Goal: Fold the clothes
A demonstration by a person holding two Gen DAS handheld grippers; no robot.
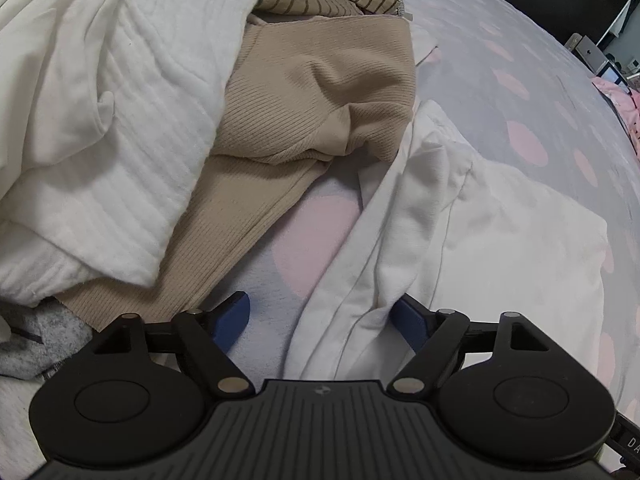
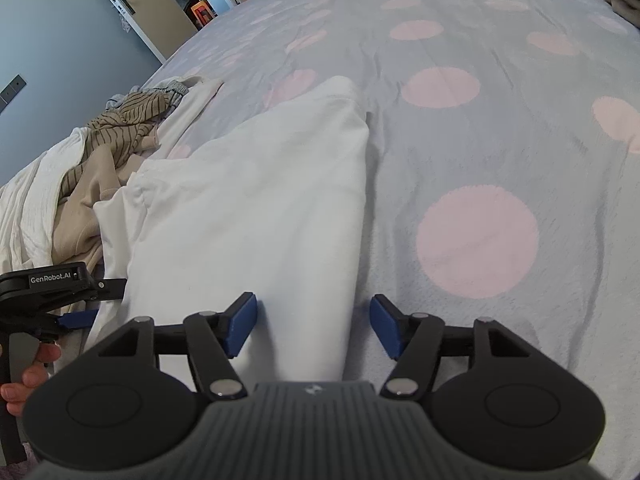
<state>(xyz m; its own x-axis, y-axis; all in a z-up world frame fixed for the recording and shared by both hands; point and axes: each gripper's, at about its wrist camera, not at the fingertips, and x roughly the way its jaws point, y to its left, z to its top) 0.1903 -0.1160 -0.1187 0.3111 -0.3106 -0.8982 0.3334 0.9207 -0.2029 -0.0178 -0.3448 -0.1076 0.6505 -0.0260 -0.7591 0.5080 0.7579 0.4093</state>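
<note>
Folded white cotton garment (image 2: 256,200) lies flat on the grey bed sheet with pink dots (image 2: 480,128). Left claw (image 1: 320,320) and right claw (image 2: 314,328) both gape over its near edge, pads apparently clear. Beige ribbed top (image 1: 312,92) lies just left of it.

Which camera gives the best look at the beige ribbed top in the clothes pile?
The left wrist view: the beige ribbed top fills mid-frame, its ribbing and folds clear, partly under a white garment. The right wrist view shows it only small, at the left edge.
</note>
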